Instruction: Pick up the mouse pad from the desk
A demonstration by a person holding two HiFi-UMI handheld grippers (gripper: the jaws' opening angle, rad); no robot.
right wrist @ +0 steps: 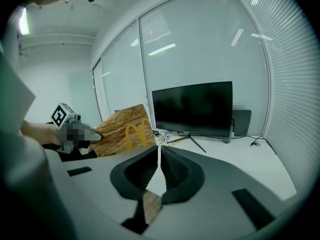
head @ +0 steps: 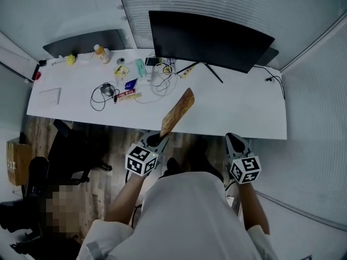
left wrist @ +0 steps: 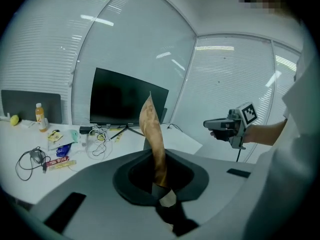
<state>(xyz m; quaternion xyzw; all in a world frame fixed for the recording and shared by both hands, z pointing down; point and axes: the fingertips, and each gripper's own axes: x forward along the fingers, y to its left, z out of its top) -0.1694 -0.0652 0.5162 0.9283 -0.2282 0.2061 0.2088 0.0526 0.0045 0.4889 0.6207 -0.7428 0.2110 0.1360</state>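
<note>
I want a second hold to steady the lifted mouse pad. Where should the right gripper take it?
Probably the top edge of the mouse pad near its free far end, away from the left gripper. It's a thin sheet standing on edge, so the shut right gripper should open and come from above, jaws straddling it.

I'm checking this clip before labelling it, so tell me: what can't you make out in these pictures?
Head view: packets beside the cables too small to name; desk behind the monitor hidden by its screen.
Left gripper view: mouse pad edge-on, its print unseen.
Head view: a mosaic patch covers whatever is lower left.
</note>
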